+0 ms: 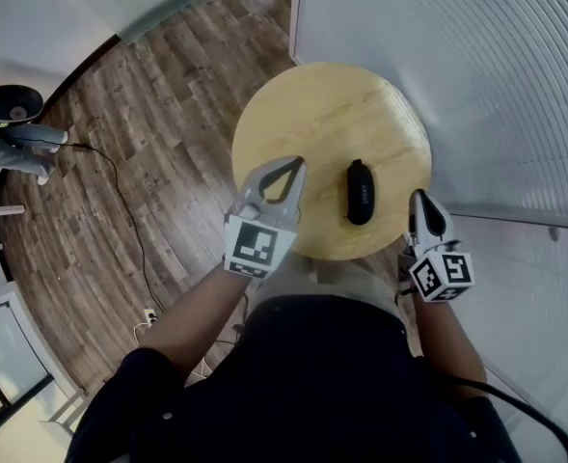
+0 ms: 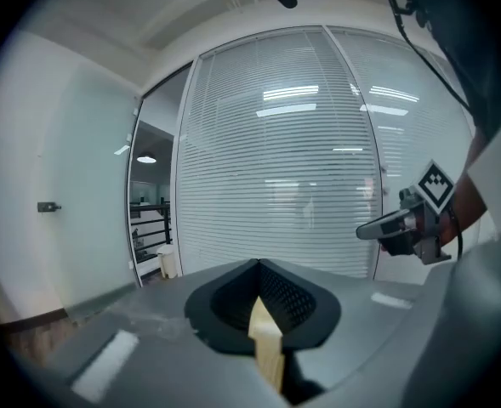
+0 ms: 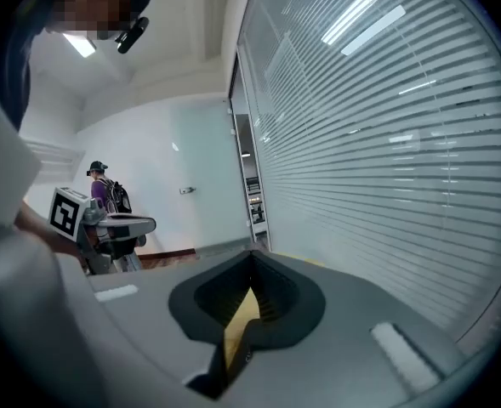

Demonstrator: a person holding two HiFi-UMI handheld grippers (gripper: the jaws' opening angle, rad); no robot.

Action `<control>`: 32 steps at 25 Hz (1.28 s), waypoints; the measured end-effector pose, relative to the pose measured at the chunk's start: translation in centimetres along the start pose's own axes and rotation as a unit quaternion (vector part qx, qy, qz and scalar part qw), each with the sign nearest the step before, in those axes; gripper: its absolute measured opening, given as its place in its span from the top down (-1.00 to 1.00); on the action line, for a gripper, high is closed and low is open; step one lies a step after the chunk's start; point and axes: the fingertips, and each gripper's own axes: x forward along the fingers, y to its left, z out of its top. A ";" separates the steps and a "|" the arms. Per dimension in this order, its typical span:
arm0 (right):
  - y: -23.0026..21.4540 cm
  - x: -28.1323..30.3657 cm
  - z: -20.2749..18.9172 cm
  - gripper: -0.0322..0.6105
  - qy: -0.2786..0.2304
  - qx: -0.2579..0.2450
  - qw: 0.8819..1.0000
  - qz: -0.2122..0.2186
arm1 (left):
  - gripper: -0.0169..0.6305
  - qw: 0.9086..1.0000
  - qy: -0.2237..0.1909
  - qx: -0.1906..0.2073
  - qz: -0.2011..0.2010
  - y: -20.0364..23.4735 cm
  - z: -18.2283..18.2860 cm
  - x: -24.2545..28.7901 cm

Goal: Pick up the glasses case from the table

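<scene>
**A:** Starting from the left, what is your left tool doing?

**B:** My left gripper (image 1: pixel 297 168) hangs over the near left edge of the round table (image 1: pixel 312 104). Its tips are pinched together with nothing in them. Through the slit between the jaws I see only a strip of the wood.

**A:** And the glasses case?

**B:** The glasses case (image 1: pixel 360 191) lies flat on the near right part of the table, its long side running near to far. It sits between my two tools, and nothing touches it.

**A:** And the right one?

**B:** My right gripper (image 1: pixel 419 199) is at the table's near right edge, just right of the case, with its jaws closed tight and empty as well. Further right runs the slatted glass wall (image 1: pixel 476 85).

**A:** So how much is done?

**B:** None of the pickup itself, I'd say. Both tools are near, but the case lies on the wood with no grip on it. I have yet to spread one pair of jaws, bring them around the case's narrow width, close them and lift. The right tool looks the closer candidate.
</scene>
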 end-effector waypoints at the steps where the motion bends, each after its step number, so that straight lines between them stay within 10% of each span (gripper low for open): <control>1: -0.3 0.4 -0.7 0.88 0.011 0.000 1.000 0.000 | 0.93 1.000 0.005 0.002 0.003 0.2 -0.6 0.7; 19: -4.3 9.3 -15.5 0.87 0.141 0.059 0.987 0.038 | 0.93 0.992 0.108 -0.052 0.029 -0.2 -12.8 7.9; 21: -4.3 10.0 -17.5 0.28 0.166 0.056 0.984 0.041 | 0.93 0.991 0.117 -0.054 0.030 -0.3 -13.8 8.0; 32: -5.0 12.6 -22.9 -0.09 0.219 0.073 0.971 0.056 | 0.93 0.985 0.150 -0.073 0.039 -1.4 -17.1 8.6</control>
